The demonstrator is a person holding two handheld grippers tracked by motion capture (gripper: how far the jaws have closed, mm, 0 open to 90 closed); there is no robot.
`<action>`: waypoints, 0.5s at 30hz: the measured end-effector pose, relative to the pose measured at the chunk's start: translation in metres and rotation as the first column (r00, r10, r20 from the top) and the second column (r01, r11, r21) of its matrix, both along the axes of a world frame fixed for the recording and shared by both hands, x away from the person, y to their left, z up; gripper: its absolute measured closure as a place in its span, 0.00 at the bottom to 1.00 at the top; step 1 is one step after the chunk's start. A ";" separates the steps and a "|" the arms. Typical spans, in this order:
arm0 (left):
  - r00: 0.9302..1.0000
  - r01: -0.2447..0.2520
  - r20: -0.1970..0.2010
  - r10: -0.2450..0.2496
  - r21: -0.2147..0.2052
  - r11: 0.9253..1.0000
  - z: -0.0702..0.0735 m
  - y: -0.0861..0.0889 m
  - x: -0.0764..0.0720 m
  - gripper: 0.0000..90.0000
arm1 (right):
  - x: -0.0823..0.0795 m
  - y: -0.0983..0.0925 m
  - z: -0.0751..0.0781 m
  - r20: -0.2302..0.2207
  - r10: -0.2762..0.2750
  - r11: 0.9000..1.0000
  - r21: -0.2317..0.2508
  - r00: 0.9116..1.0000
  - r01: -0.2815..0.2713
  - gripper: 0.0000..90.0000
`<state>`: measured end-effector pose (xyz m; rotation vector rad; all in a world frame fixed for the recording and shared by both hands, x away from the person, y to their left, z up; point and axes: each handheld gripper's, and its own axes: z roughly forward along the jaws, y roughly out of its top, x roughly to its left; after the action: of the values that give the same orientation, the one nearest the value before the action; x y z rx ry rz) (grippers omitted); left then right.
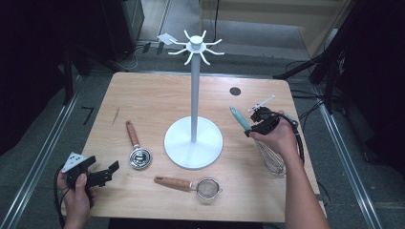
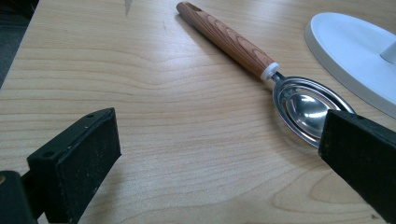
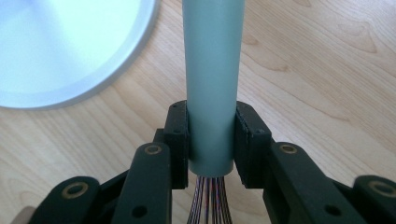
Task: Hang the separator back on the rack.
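A whisk with a grey-green handle (image 1: pixel 239 119) and wire loops (image 1: pixel 272 159) hangs tilted above the table's right side, and my right gripper (image 1: pixel 258 125) is shut on that handle. In the right gripper view the pads (image 3: pixel 177 140) clamp the handle (image 3: pixel 212 84) on both sides, wires trailing below. My left gripper (image 1: pixel 102 172) rests open near the table's front left corner, its jaws wide apart (image 2: pixel 212 158) with nothing between them. A wooden-handled metal scoop (image 1: pixel 137 149) (image 2: pixel 261 70) lies just ahead of it. A white hook stand (image 1: pixel 193 86) rises from a round base (image 1: pixel 193 143) at the centre.
A small mesh strainer with a wooden handle (image 1: pixel 188 185) lies near the front edge. A dark round hole (image 1: pixel 235 91) marks the table's back right. The stand's base (image 3: pixel 70 46) lies close to the held whisk. Dark floor and cables surround the table.
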<state>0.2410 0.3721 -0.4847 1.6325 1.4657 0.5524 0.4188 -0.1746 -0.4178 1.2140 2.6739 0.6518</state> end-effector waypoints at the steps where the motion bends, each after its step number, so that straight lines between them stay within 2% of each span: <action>1: 1.000 0.001 -0.001 -0.001 0.001 1.000 0.000 0.000 0.000 0.00 | -0.003 0.000 0.001 0.011 -0.001 1.000 0.008 1.000 0.001 0.79; 3: 1.000 0.000 0.000 0.000 -0.001 1.000 0.000 0.000 0.000 0.00 | -0.006 0.000 0.002 0.021 0.000 1.000 0.015 1.000 -0.001 0.79; 6: 1.000 0.000 0.000 0.000 0.002 1.000 0.000 0.000 0.000 0.00 | -0.016 -0.001 0.006 0.048 0.003 0.997 0.080 0.999 -0.006 0.79; 8: 1.000 0.000 0.000 0.000 0.005 1.000 0.000 0.000 0.000 0.00 | -0.017 -0.001 0.007 0.054 0.004 0.996 0.092 0.999 -0.009 0.79; 9: 1.000 -0.001 0.000 0.001 0.005 1.000 0.000 0.000 0.000 0.00 | -0.023 -0.002 0.011 0.078 -0.002 0.991 0.136 0.997 -0.009 0.79; 11: 1.000 -0.002 0.002 0.002 0.004 1.000 0.000 0.000 0.000 0.00 | -0.028 -0.002 0.016 0.099 0.001 0.983 0.181 0.995 -0.020 0.79; 15: 1.000 -0.002 0.000 0.002 0.008 1.000 0.000 0.000 0.000 0.00 | -0.040 -0.002 0.024 0.144 -0.011 0.977 0.210 0.989 -0.020 0.79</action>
<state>0.2408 0.3716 -0.4845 1.6373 1.4672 0.5595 0.3788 -0.1762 -0.3936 1.1578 2.5397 1.0064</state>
